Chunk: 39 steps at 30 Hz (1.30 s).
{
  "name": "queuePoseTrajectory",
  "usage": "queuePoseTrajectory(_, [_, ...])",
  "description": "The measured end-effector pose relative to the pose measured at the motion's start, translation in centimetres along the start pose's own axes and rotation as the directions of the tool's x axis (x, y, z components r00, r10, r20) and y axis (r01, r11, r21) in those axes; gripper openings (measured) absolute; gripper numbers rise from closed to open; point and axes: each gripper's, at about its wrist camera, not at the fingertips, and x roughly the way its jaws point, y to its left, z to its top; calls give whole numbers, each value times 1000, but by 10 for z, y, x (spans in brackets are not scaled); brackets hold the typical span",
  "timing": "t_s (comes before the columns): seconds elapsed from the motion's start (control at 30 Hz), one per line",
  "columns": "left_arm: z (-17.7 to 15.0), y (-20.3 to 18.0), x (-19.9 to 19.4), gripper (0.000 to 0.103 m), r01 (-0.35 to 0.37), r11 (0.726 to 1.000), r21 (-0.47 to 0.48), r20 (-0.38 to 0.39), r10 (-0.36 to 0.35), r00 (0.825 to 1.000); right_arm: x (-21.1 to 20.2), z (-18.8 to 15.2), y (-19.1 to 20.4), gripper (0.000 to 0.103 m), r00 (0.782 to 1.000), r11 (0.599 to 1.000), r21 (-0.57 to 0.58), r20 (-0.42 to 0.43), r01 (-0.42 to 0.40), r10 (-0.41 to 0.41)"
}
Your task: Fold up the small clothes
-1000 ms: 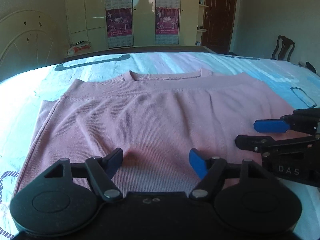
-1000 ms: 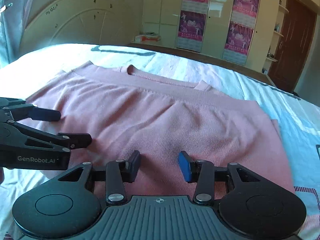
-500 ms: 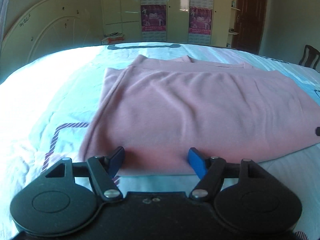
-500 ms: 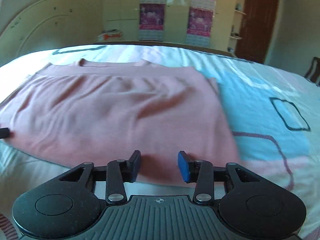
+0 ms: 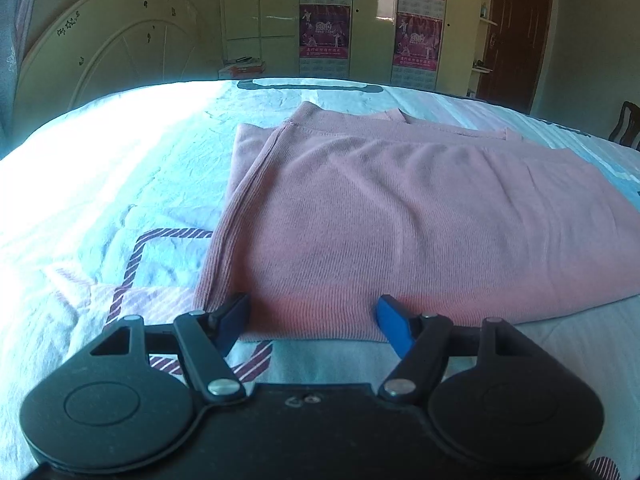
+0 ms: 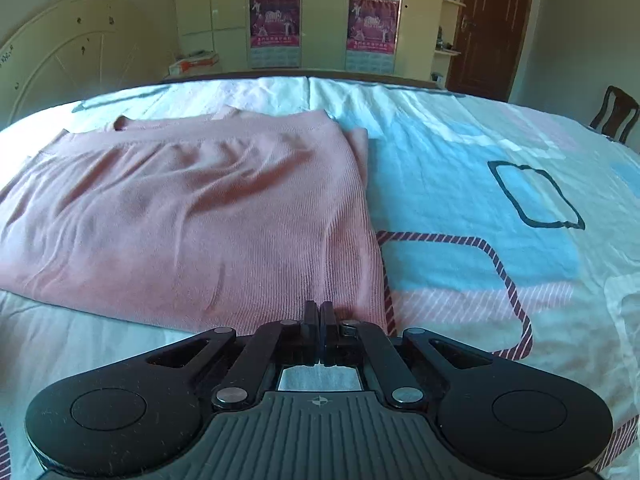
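A pink knit sweater [image 5: 400, 216] lies folded flat on the bed, its neckline at the far side. My left gripper [image 5: 312, 318] is open at the sweater's near left corner. Its dark left finger [image 5: 232, 316] and blue right finger [image 5: 390, 320] straddle the near hem without pressing it. In the right wrist view the same sweater [image 6: 192, 216] fills the left half. My right gripper [image 6: 320, 312] has its jaws together on the near hem beside the right corner, and fine creases in the knit run toward the fingertips.
The bedsheet [image 6: 480, 184] is pale blue and white with striped and dark outlines, and it spreads wide to the right of the sweater. A wardrobe with posters [image 6: 320, 16], a brown door [image 6: 488, 28] and a chair [image 6: 614, 114] stand beyond the bed.
Both grippers slid outward from the sweater's middle to its near corners, left one leftward, right one rightward. The right jaws went from apart to closed on the hem. The left jaws stayed apart.
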Motion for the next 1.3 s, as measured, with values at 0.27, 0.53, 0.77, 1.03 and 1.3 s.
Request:
queuePoseTrajectory(0.27, [-2, 0, 1, 72, -5, 1000, 5, 5, 5, 1000, 7, -9, 11, 0, 999, 991, -128, -4, 45, -46])
queuePoseTrajectory(0.53, [-1, -2, 2, 73, -13, 1000, 16, 2, 13, 1000, 7, -18, 15, 0, 997, 979, -192, 32, 68, -64])
queuePoseTrajectory(0.77, [8, -5, 6, 75, 0, 998, 67, -54, 4, 999, 7, -17, 19, 0, 997, 968, -236, 23, 81, -78])
queuePoseTrajectory(1.03, [-11, 24, -42, 41, 96, 969, -227, 7, -97, 995, -26, -7, 17, 34, 998, 989, -137, 27, -56, 60])
queuePoseTrajectory(1.3, [-32, 48, -18, 51, 163, 811, -562, 99, -130, 987, -32, 11, 51, 6, 963, 969, -49, 106, -243, 247])
